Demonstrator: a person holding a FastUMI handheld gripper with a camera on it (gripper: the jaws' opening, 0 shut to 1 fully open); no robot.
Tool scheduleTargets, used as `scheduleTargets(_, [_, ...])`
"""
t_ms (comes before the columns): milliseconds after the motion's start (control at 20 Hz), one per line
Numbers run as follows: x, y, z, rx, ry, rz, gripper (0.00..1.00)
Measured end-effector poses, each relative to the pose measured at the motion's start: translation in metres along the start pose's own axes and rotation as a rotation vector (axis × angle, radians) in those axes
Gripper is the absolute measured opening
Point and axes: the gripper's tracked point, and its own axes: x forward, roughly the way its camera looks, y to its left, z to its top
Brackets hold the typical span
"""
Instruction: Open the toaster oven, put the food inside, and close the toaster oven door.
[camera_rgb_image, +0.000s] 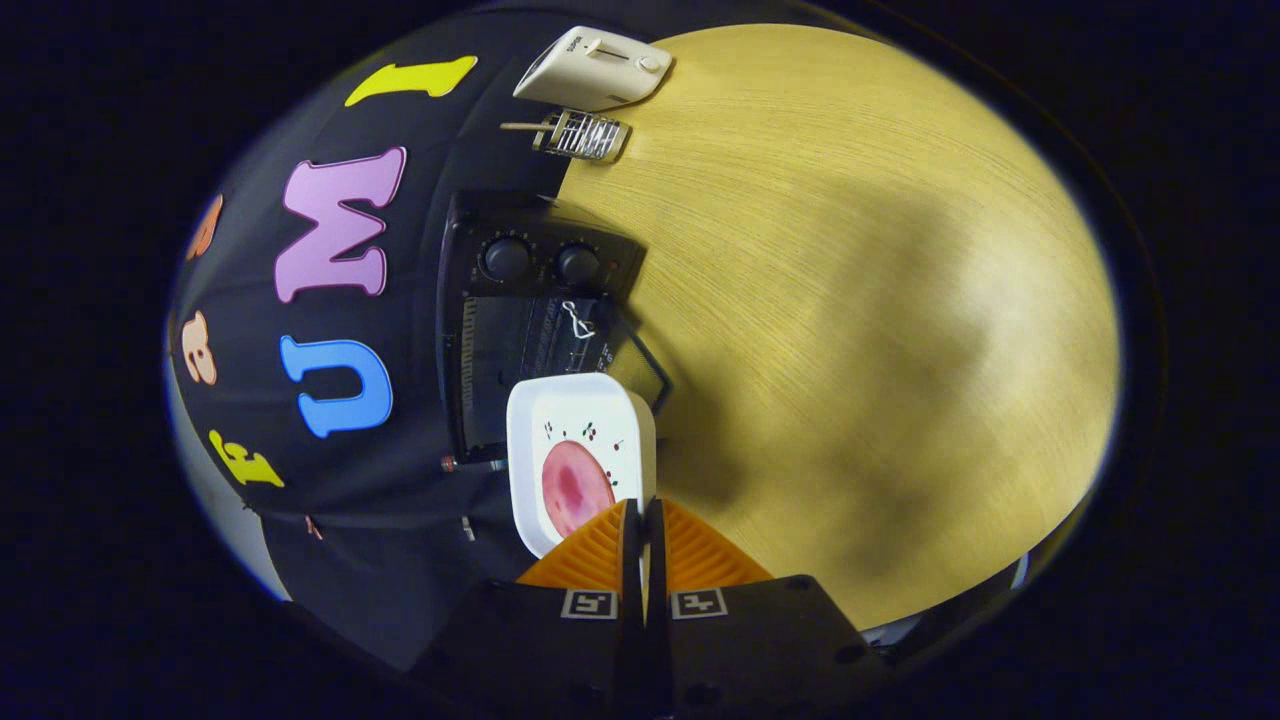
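Toaster oven (535, 330), a black metal box with two round knobs, is lying directly ahead of the gripper (641, 520), just left of the frame centre, and its door (640, 360) is appearing to hang open toward the table; I am judging this from the thin dark outline projecting off its front, and I cannot confirm the angle.

I am holding the white square plastic dish (580, 450) by its rim. The orange ribbed fingers (590, 555) are nearly closed, with only a thin slit between them, and the dish edge is sitting in that slit at the fingertips. The dish is carrying a pink round slice of food (574, 485).

The key relation: the dish is extending straight out from the fingertips along the gripper axis, and its far edge is overlapping the oven front in the frame. Whether it is already inside the cavity I cannot tell. I am judging that the coming move is a straight forward push along that same axis, keeping the dish level.

The pale wooden table (850, 300) is filling the right half of the frame, bare and softly shadowed. In the upper part of the frame, beyond the oven, a cream plastic toaster (595, 68) and a small wire rack (585, 135) are standing well apart from the work. The black cloth wall (420, 470) is closing the left side.
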Motion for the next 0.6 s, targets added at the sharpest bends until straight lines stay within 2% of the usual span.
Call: scheduleTargets(600, [0.099,0.055,0.008,0.156,-0.205,0.004,0.05])
